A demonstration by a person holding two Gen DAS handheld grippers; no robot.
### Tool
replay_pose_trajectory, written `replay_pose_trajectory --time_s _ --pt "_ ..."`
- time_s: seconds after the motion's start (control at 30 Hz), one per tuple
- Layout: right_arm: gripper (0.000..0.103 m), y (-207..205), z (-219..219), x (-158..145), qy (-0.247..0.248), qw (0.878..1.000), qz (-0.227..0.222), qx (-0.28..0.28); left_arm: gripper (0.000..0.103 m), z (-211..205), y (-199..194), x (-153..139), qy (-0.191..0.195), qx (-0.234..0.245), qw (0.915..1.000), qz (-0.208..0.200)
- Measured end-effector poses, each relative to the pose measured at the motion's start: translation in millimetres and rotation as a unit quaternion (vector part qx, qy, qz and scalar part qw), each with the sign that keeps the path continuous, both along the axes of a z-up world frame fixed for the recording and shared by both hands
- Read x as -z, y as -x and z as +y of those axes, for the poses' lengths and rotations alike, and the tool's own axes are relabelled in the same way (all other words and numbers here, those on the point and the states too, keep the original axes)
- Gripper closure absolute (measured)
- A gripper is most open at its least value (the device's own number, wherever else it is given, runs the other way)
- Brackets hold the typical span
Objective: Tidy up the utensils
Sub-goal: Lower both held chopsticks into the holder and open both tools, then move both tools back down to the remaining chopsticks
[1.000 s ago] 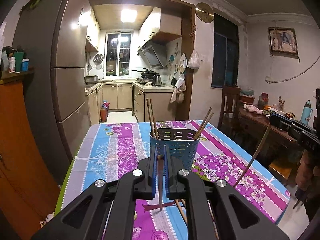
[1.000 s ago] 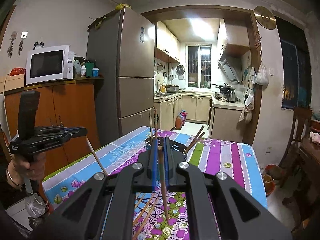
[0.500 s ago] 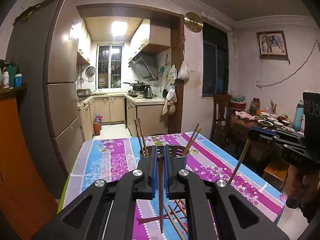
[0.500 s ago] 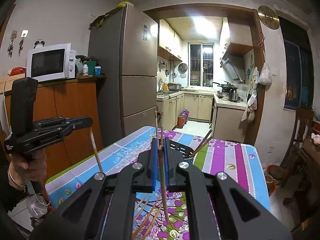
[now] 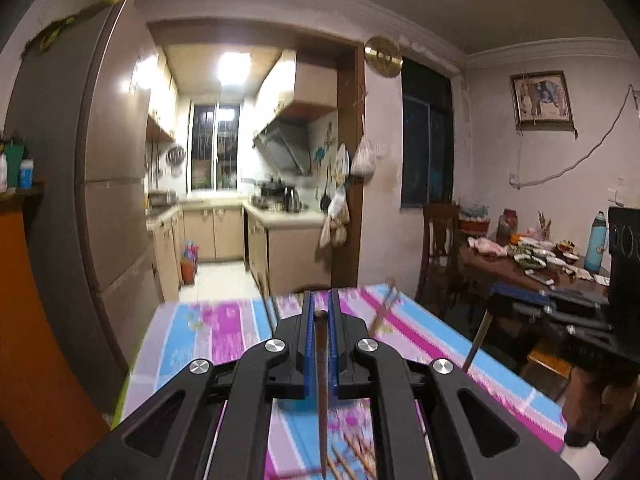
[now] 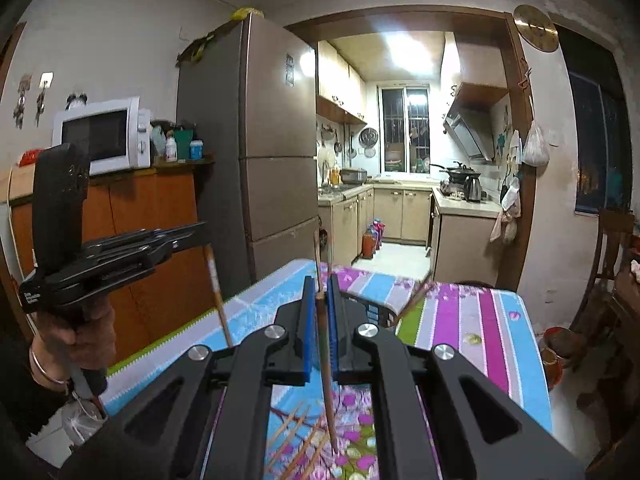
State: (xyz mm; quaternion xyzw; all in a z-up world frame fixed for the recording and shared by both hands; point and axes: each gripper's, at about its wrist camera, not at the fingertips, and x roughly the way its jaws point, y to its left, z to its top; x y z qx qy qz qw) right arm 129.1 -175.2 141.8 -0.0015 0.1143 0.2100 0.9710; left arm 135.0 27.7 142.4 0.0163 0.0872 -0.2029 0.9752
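My left gripper (image 5: 320, 308) is shut on a dark wooden chopstick (image 5: 321, 384) that hangs point-down above the floral tablecloth (image 5: 224, 332). My right gripper (image 6: 320, 300) is shut on another chopstick (image 6: 326, 376), also point-down. Each gripper shows in the other's view: the right one (image 5: 496, 300) with its chopstick (image 5: 476, 340), the left one (image 6: 200, 232) with its chopstick (image 6: 218, 296). The blue utensil holder (image 6: 372, 314) is mostly hidden behind the fingers; chopsticks (image 6: 414, 298) stick out of it. Several loose chopsticks (image 6: 296, 440) lie on the cloth below.
A tall fridge (image 6: 260, 152) and an orange cabinet (image 6: 132, 232) with a microwave (image 6: 104, 136) stand left of the table. A wooden chair (image 5: 440, 252) and a cluttered dining table (image 5: 532, 268) stand to the right. The kitchen doorway lies beyond the table's far edge.
Both grippers have risen and tilted up with their chopsticks; the utensil holder has dropped behind the fingers. The left wrist view is motion-blurred.
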Motion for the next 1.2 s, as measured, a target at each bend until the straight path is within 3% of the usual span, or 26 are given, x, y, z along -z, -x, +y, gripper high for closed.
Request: replay_pose_trajectory --time_s 0.23,0.4,0.53,0.8,1.07,1.2 --pt "0.098 -36.4 -3.2 -59.0 -0.038 0.997 -0.066 0.009 0.095 -26.5 -48.6 -67.8 0.023 -0.014 0.9965 -0.080" --pt "0.098 -72.5 -6.6 -79.5 -0.062 0.993 -0.093 0.026 0.095 -44.3 -86.0 -80.5 0.029 -0.023 0.9945 -0.098" --pt "0.098 -107.0 -6.7 -69.1 -0.071 0.992 -0.090 0.048 0.095 -52.3 -121.2 -59.1 0.027 -0.022 0.9967 -0.073" --pt "0.098 -168.4 -7.7 -13.8 -0.102 0.993 -0.019 0.058 0.095 -43.3 -174.5 13.0 0.040 -0.020 0.9990 0.004" --pt "0.098 -191.2 6.4 32.9 -0.095 0.993 0.039 0.058 0.095 -31.4 -203.9 64.3 0.038 -0.029 0.9971 0.059" --pt "0.097 -195.0 3.0 39.5 -0.086 0.992 0.053 0.075 0.095 -24.8 -207.5 66.6 0.046 -0.040 0.9961 0.063"
